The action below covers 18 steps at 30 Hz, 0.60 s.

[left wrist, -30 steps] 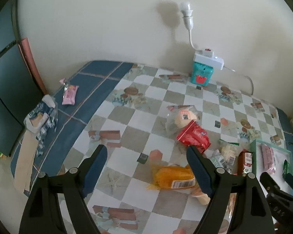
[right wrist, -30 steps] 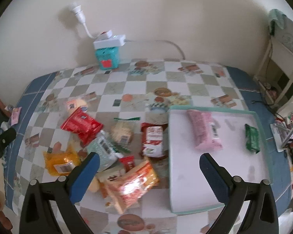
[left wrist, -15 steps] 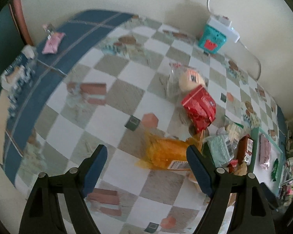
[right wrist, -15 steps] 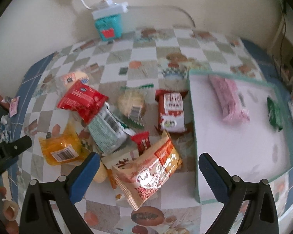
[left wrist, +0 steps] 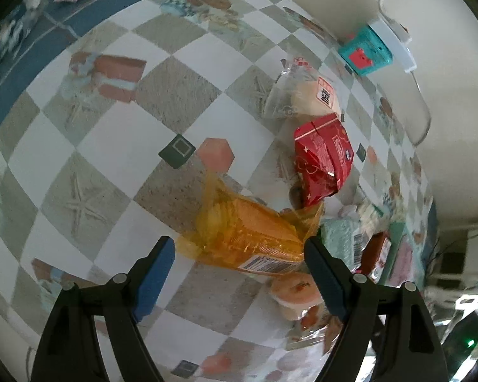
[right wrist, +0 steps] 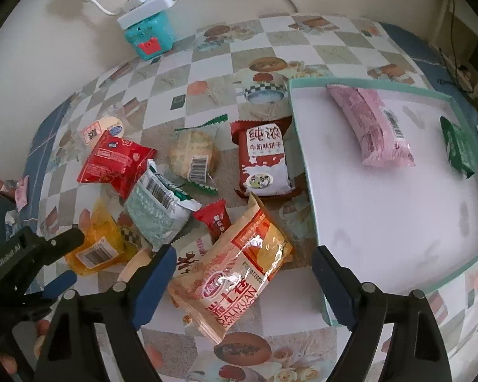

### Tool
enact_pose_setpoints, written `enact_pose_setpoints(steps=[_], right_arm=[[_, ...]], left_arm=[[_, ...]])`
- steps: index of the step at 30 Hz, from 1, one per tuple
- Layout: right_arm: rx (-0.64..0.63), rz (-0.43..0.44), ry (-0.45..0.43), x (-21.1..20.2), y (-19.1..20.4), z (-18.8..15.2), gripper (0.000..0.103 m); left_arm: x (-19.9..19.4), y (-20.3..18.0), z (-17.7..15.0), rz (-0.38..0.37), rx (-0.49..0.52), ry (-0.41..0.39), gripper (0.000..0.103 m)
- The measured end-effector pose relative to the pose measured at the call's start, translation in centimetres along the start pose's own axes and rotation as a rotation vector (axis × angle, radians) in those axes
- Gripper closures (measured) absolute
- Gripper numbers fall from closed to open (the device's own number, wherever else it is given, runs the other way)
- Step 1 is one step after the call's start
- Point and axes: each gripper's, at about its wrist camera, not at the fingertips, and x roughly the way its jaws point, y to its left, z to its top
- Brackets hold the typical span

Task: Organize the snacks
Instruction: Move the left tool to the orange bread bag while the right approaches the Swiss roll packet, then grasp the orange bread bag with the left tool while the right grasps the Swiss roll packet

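Observation:
Snacks lie in a heap on the checked tablecloth. My left gripper (left wrist: 239, 251) points steeply down, open, with a yellow-orange packet (left wrist: 248, 235) between its blue pads; neither pad presses on it. From the right wrist view the left gripper (right wrist: 68, 259) stands at that packet (right wrist: 95, 248). My right gripper (right wrist: 243, 261) hangs over an orange-and-cream bag (right wrist: 235, 270); its jaws are closing, and the pads stand clear of the bag. A teal-rimmed white tray (right wrist: 366, 81) on the right holds a pink packet (right wrist: 369, 127) and a green packet (right wrist: 457, 149).
The heap also holds a red packet (right wrist: 114, 159), a mint-green packet (right wrist: 156, 210), a round biscuit (right wrist: 192, 156), a red-and-white milk biscuit pack (right wrist: 264, 162) and a small red candy (right wrist: 215, 219). A teal box (right wrist: 149, 35) under a power strip stands by the wall.
Both grippers have sunk toward the table and tipped downward. The left one came down over the yellow-orange packet. The right one's jaws have narrowed around the orange-and-cream bag.

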Motion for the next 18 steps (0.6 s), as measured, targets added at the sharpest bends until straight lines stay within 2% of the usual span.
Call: enact_pose_setpoints(steps=[5, 8, 10, 12, 18], right_arm=[[0.003, 0.013, 0.022, 0.3, 0.0, -0.1, 0.021], [0.011, 0.025, 0.035, 0.4, -0.2, -0.2, 0.029], [0.015, 0.028, 0.041, 0.5, -0.4, -0.2, 0.03], [0.013, 0.031, 0.045, 0.5, -0.5, -0.2, 0.036], [0.022, 0.041, 0.061, 1.0, -0.8, -0.3, 0.047]], left_arm=[[-0.1, 0.8, -0.2, -0.041, -0.066, 0.01, 0.02], [-0.3, 1.2, -0.2, -0.076, -0.108, 0.021, 0.02], [-0.5, 1.6, -0.4, -0.088, -0.13, 0.025, 0.02], [-0.4, 2.1, -0.5, -0.095, -0.158, 0.032, 0.02], [0.8, 2.7, -0.9, -0.141, -0.247, 0.063, 0.02]])
